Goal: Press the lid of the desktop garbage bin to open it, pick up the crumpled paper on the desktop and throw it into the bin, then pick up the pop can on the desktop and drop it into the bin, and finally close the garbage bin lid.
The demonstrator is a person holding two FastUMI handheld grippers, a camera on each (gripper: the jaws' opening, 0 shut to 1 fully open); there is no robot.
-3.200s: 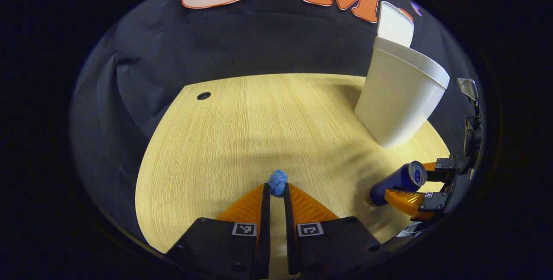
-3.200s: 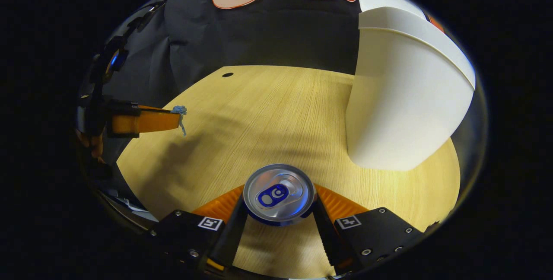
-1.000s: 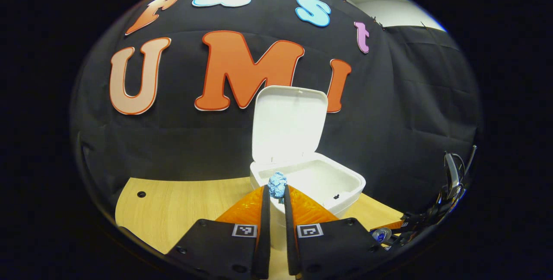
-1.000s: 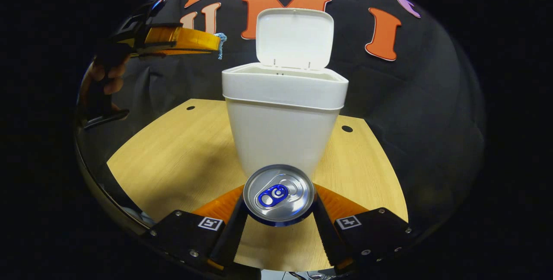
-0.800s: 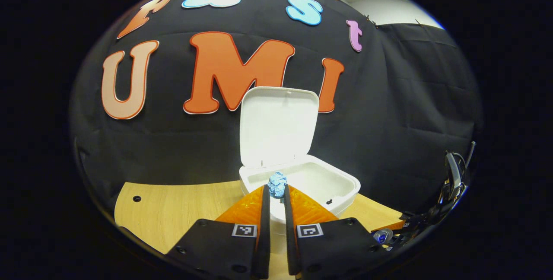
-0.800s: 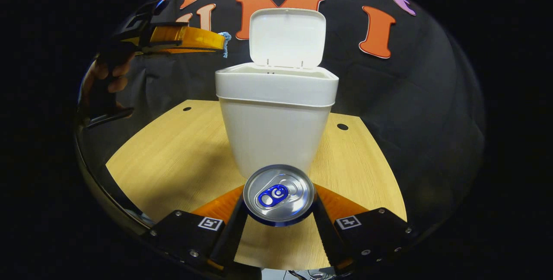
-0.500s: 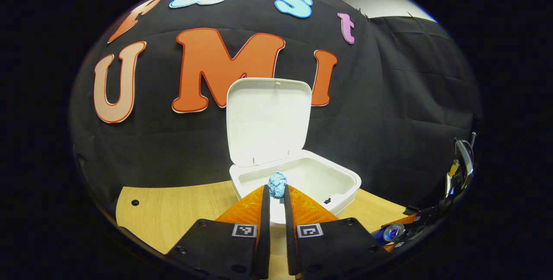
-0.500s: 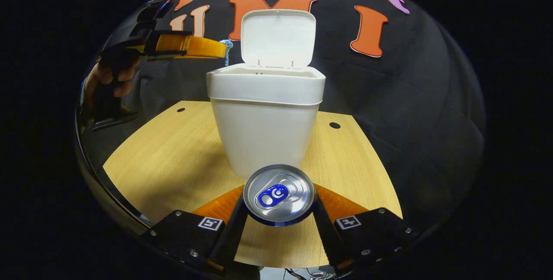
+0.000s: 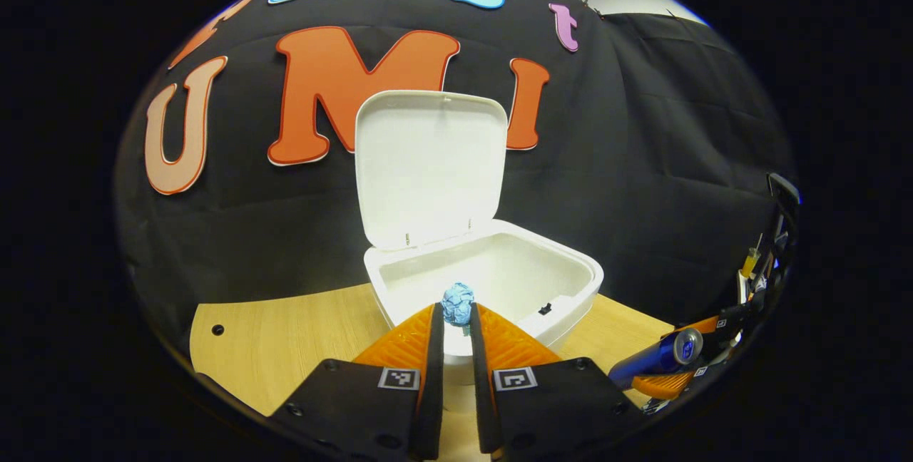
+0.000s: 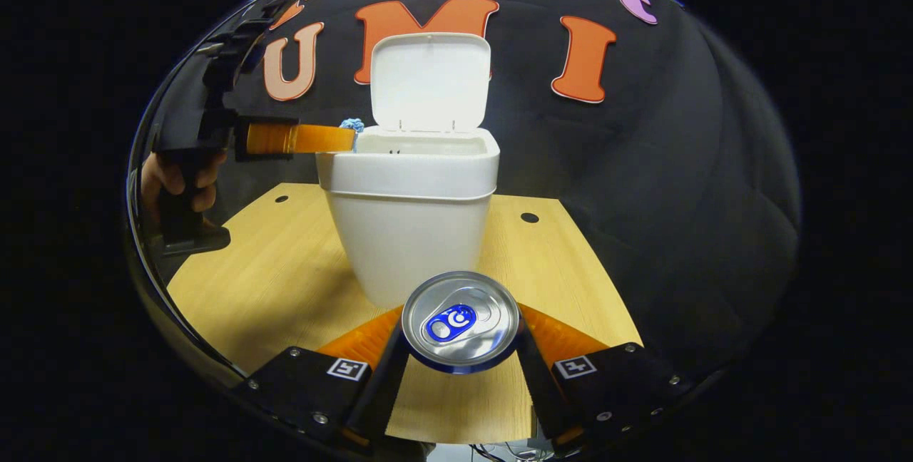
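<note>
The left tongs [image 9: 456, 316] pinch the blue crumpled paper [image 9: 457, 302] between their tips, both fingers pressing on it. The wad hangs at the near rim of the white garbage bin [image 9: 492, 284], just over the edge of the open mouth; in the right gripper view the left tongs [image 10: 348, 135] reach level from the side, the paper [image 10: 350, 123] right at the bin's [image 10: 406, 234] rim. The lid [image 9: 428, 166] stands upright at the back. The right tongs [image 10: 460, 348] clamp the blue pop can [image 10: 461, 319] on both sides, held above the wooden table [image 10: 271, 269] in front of the bin; in the left gripper view the can [image 9: 660, 357] sits low, off to the side. A hand [image 10: 175, 180] grips the left handle.

Compared with half a second ago, the left tongs are lower and closer, so the paper now reaches the rim instead of floating above it.
</note>
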